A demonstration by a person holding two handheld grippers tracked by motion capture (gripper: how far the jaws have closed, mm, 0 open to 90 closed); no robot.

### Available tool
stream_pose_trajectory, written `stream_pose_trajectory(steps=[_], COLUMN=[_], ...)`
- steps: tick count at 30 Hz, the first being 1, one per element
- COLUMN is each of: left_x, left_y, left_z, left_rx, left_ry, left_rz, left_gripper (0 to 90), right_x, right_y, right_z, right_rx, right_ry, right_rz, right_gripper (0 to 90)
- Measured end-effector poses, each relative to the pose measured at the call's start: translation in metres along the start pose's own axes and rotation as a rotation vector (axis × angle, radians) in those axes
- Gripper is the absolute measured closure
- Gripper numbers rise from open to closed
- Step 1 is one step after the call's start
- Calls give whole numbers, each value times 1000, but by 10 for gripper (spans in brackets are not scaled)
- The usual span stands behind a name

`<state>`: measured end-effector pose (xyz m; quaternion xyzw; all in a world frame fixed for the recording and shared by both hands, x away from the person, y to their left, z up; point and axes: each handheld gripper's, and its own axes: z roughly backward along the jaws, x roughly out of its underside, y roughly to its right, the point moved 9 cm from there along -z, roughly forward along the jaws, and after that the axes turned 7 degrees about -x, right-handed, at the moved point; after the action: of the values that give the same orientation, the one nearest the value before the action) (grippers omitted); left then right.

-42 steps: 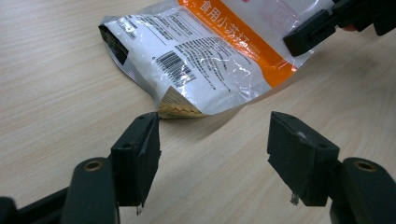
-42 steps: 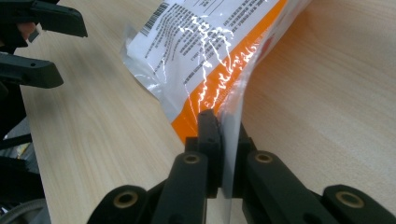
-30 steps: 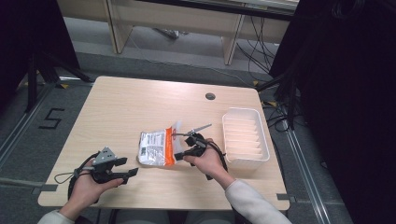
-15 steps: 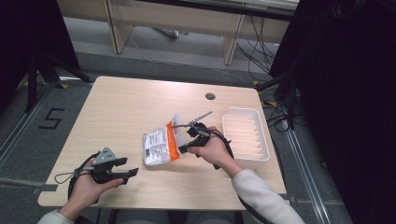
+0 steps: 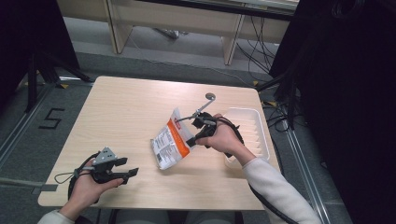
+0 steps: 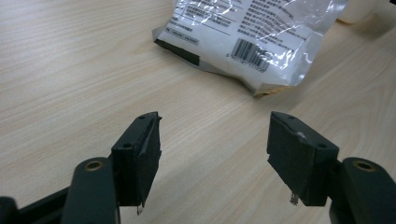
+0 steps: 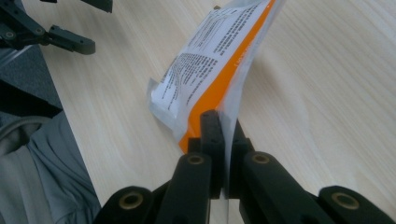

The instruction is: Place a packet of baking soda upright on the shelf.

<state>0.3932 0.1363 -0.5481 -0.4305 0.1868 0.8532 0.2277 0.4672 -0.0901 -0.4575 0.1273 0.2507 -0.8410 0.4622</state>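
The right gripper (image 7: 223, 140) has its jaws pinched tight on the orange edge of a plastic packet (image 5: 170, 142), tilting it up near the middle of the table (image 5: 116, 116) so that only its lower end rests on the wood, with the white ridged tray (image 5: 252, 135) just beyond at about three o'clock from it. Down at seven o'clock the left gripper (image 6: 215, 154) rests low by the table's near edge, jaws wide apart and holding nothing, well away from the packet. If the packet is bound for the tray — that looks to be the aim — I'd say keep the pinch firm on that thin sealed edge and lift clear before swinging over, since the slack bag could drag or slip. The print on the packet is too small to read, the hand hides part of the tray, and what is inside the bag can't be told — only that it sags.
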Motion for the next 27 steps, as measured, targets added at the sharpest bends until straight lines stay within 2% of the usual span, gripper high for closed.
stream_pose_trajectory(steps=[5,6,8,9,11,12,13,14,15,20,22,23,24,25,27], left_x=[0,0,0,0,0,0,0,0,0,0,1,1,1,1,1], left_y=[0,0,0,0,-1,-1,0,0,-1,0,0,0,0,0,0], left_z=[0,0,0,0,1,1,0,0,0,0,0,0,0,0,0], left_rx=[0,0,0,0,-3,-3,-2,0,-2,1,-1,0,-1,-1,-1], left_ry=[1,0,0,0,-9,-9,-4,1,-4,-1,-6,-7,-7,-6,-7], left_rz=[-1,-1,-1,0,-6,-6,1,0,-7,0,-7,-7,-3,-7,-6], left_gripper=[343,342,342,343,343,343,343,343,343,343,343,343,343,343,343], right_x=[-1,-1,-3,-2,-3,-1,-3,-2,-2,-1,-1,1,3,1,4], right_y=[-2,0,-3,-4,-5,-8,-6,-6,-5,-7,-6,-7,-11,-11,-12], right_z=[11,14,18,20,25,27,30,32,34,44,47,47,49,48,49], right_rx=[18,27,17,27,23,24,27,33,26,50,61,48,32,8,11], right_ry=[-51,-66,-89,-101,-130,-154,-167,-184,-195,-250,-273,-296,-310,-293,-322], right_rz=[2,30,49,31,70,54,97,98,125,153,222,280,287,342,365], right_gripper=[900,900,900,900,900,900,900,900,900,900,900,900,900,900,900])
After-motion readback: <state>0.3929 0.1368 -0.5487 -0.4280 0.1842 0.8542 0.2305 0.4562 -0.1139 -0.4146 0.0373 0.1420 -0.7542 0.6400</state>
